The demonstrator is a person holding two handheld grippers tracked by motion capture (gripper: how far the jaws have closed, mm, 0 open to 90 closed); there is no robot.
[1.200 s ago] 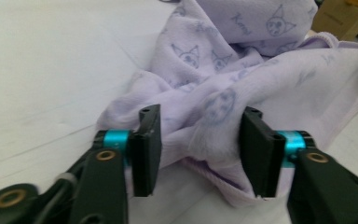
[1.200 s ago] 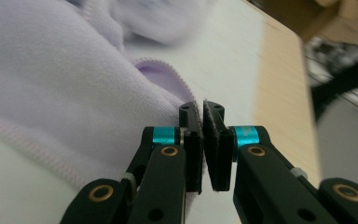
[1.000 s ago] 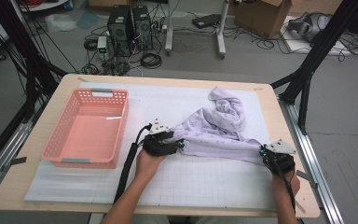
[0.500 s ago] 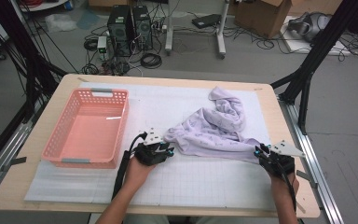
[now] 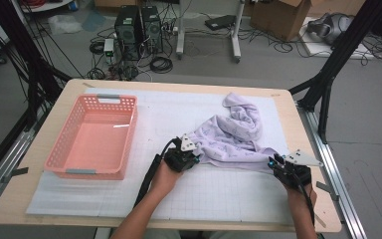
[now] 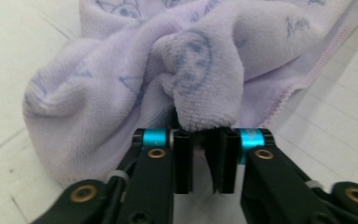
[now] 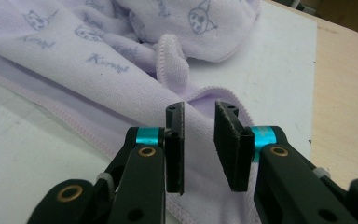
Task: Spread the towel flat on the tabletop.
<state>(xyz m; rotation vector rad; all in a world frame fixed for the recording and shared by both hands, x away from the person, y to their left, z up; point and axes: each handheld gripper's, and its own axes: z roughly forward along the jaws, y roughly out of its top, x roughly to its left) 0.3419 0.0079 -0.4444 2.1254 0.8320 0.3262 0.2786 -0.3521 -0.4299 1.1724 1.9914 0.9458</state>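
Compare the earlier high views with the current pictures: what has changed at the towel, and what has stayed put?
The left gripper has just been closing and now pinches a fold of the lilac towel. The right gripper straddles the towel's other corner, a gap showing between its jaws. The pink basket kept its place.

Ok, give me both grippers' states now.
Left gripper: just been closing, fingers pinch a fold of the towel.
Right gripper: open, towel between fingers.

You have a pale lilac terry towel (image 5: 231, 137) printed with small cat faces and script, lying crumpled on the white gridded mat at the table's right half, one bunched fold (image 6: 205, 79) raised at its left corner, its stitched hem running along the near edge.
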